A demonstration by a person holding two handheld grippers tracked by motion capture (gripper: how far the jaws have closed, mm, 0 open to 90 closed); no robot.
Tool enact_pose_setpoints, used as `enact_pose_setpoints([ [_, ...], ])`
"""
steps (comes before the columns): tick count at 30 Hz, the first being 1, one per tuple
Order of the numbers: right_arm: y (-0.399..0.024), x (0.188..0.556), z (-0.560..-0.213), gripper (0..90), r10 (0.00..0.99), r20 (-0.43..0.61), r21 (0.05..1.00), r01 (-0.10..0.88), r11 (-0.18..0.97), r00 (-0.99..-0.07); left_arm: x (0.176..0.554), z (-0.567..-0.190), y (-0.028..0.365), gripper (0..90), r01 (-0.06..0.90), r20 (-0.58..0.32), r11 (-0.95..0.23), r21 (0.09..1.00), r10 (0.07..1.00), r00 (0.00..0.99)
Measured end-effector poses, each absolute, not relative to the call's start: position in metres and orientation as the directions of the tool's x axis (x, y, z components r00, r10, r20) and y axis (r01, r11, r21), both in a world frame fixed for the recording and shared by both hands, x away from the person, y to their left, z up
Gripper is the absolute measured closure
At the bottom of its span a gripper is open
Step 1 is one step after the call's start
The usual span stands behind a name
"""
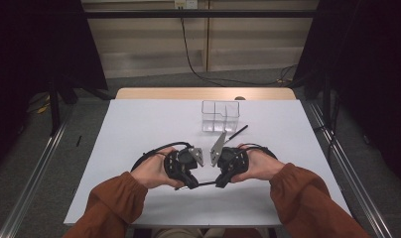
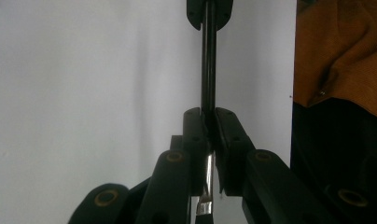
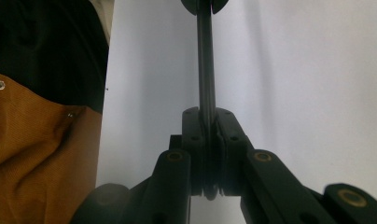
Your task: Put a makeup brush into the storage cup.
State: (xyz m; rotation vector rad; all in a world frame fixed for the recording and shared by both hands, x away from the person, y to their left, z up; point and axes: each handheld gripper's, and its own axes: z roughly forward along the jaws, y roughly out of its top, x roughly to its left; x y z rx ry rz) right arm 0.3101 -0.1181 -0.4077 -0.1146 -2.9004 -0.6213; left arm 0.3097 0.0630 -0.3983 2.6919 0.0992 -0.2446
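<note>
- Left gripper [image 1: 192, 184]: jaws clamped on one end of a thin black rod [image 1: 204, 184].
- Right gripper [image 1: 219, 183]: jaws clamped on the rod's other end.
- Rod: held level just above the desk [image 1: 139, 124], well short of the clear box [image 1: 220, 116].

Thin rod [image 2: 208, 70] clamped between both tongs: glossy black, smooth, shiny metal end; tongs matt black plastic; table [image 1: 139, 129] under them matt white; box [image 1: 220, 116] beyond clear plastic
</note>
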Motion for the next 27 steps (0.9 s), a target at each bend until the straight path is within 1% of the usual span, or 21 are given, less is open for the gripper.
enact_pose_setpoints([
  [2,-0.119,0.31,-0.407,83.4,0.049,0.195,0.398,0.124,0.909,-0.98,0.312,-0.398,0.063,83.2,0.103,-0.19,-0.906,0.41,0.026,0.981],
  [3,-0.12,0.311,-0.407,83.5,0.048,0.198,0.404,0.126,0.906,-0.979,0.311,-0.399,0.063,82.9,0.126,-0.199,-0.897,0.423,0.044,0.979],
  [6,-0.122,0.311,-0.407,83.6,0.05,0.199,0.406,0.129,0.905,-0.979,0.313,-0.399,0.064,82.2,0.121,-0.203,-0.897,0.424,0.036,0.978],
  [7,-0.122,0.31,-0.406,83.6,0.061,0.207,0.397,0.141,0.907,-0.976,0.313,-0.4,0.065,81.9,0.133,-0.203,-0.89,0.437,0.046,0.978],
  [10,-0.124,0.31,-0.406,83.6,0.071,0.206,0.403,0.151,0.903,-0.976,0.315,-0.399,0.068,79.7,0.14,-0.208,-0.877,0.459,0.047,0.977],
  [13,-0.126,0.311,-0.405,83.7,0.076,0.197,0.414,0.153,0.897,-0.978,0.313,-0.399,0.07,74.1,0.16,-0.214,-0.861,0.483,0.061,0.975],
  [14,-0.127,0.311,-0.404,83.7,0.074,0.188,0.425,0.148,0.893,-0.979,0.312,-0.399,0.07,67.5,0.16,-0.2,-0.854,0.495,0.067,0.978],
  [15,-0.127,0.311,-0.404,83.7,0.074,0.188,0.425,0.148,0.893,-0.979,0.311,-0.399,0.071,67.5,0.164,-0.193,-0.85,0.501,0.075,0.978],
  [16,-0.127,0.31,-0.403,83.7,0.078,0.193,0.428,0.156,0.89,-0.978,0.31,-0.4,0.072,64.5,0.17,-0.192,-0.841,0.514,0.08,0.978],
  [18,-0.128,0.31,-0.403,83.7,0.079,0.191,0.426,0.155,0.891,-0.978,0.309,-0.401,0.074,61.4,0.172,-0.18,-0.833,0.526,0.089,0.98],
  [20,-0.128,0.31,-0.404,83.7,0.085,0.194,0.418,0.161,0.894,-0.977,0.308,-0.402,0.076,52.9,0.181,-0.168,-0.825,0.536,0.106,0.98],
  [21,-0.129,0.309,-0.404,83.7,0.085,0.196,0.427,0.163,0.89,-0.977,0.308,-0.402,0.077,46.3,0.181,-0.159,-0.82,0.543,0.111,0.981],
  [22,-0.129,0.309,-0.404,83.7,0.085,0.196,0.427,0.163,0.89,-0.977,0.307,-0.403,0.078,46.3,0.197,-0.163,-0.812,0.549,0.127,0.978],
  [25,-0.131,0.309,-0.404,83.6,0.099,0.197,0.427,0.176,0.887,-0.975,0.308,-0.404,0.083,34.9,0.219,-0.147,-0.798,0.562,0.165,0.975],
  [27,-0.133,0.309,-0.405,83.7,0.104,0.187,0.44,0.178,0.88,-0.977,0.31,-0.405,0.086,25.9,0.265,-0.17,-0.77,0.581,0.204,0.964],
])
